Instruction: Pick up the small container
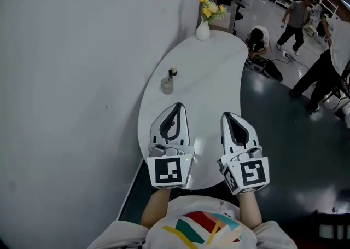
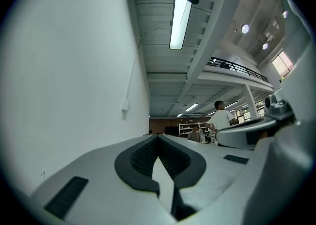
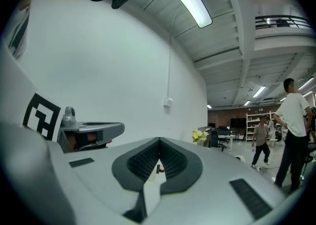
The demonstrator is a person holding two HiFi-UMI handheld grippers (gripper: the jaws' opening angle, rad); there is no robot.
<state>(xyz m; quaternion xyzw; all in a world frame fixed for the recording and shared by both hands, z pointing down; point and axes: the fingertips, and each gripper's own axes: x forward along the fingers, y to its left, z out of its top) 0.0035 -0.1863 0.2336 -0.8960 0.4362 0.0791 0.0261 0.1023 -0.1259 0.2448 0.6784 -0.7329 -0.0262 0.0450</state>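
A small clear container (image 1: 167,85) stands on the white oval table (image 1: 219,73), toward its left side. A tiny dark-topped item (image 1: 173,71) sits just behind it. Both grippers hover side by side over the near end of the table, pointing toward the far end. My left gripper (image 1: 178,105) is shut with nothing in it, its tip a short way in front of the container. My right gripper (image 1: 226,115) is shut and empty too. In the left gripper view the jaws (image 2: 158,137) meet at the tip. In the right gripper view a small dark-topped thing (image 3: 159,168) shows through the gap below the closed tips (image 3: 159,141).
A white vase of yellow flowers (image 1: 203,28) stands at the table's far end, with the flowers (image 3: 199,135) also in the right gripper view. A plain white wall (image 1: 71,78) runs along the left. People (image 1: 295,21) stand on the dark floor to the right.
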